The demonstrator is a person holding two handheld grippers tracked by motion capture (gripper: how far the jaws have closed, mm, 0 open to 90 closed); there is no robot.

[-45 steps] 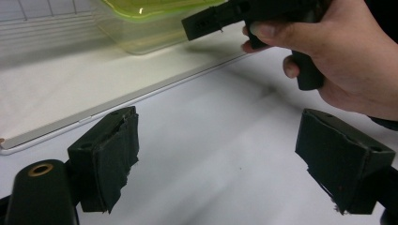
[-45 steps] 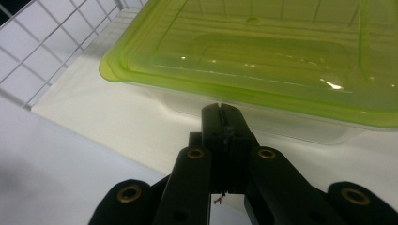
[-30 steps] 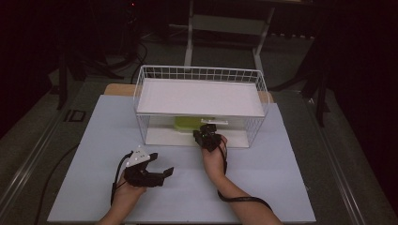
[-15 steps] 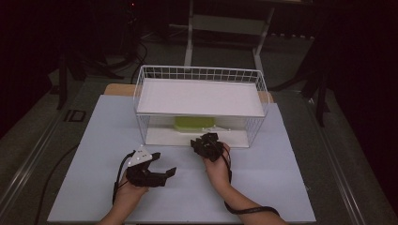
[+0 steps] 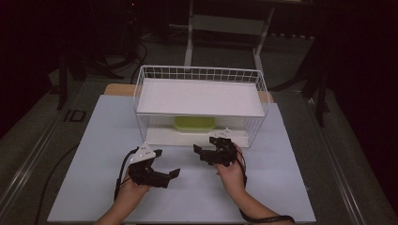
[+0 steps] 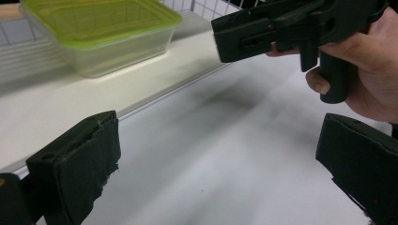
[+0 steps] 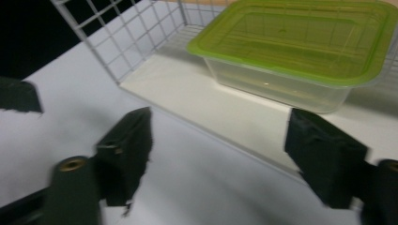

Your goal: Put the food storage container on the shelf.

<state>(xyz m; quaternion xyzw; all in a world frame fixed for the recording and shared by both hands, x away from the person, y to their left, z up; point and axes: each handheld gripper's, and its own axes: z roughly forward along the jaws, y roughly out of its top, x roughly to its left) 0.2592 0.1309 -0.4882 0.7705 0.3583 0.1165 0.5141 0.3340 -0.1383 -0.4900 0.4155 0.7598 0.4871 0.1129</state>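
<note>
High view: right tool [image 5: 210, 146], jaws just opened, near green-lidded container [image 5: 195, 123].

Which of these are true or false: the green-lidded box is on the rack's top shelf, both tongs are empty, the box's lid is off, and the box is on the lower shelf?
1. The green-lidded box sits on the wire rack's top shelf. False: it sits on the lower shelf.
2. The left tongs and right tongs hold nothing. True.
3. The lid is off. False: it covers the box.
4. The box is on the lower shelf. True.
</note>
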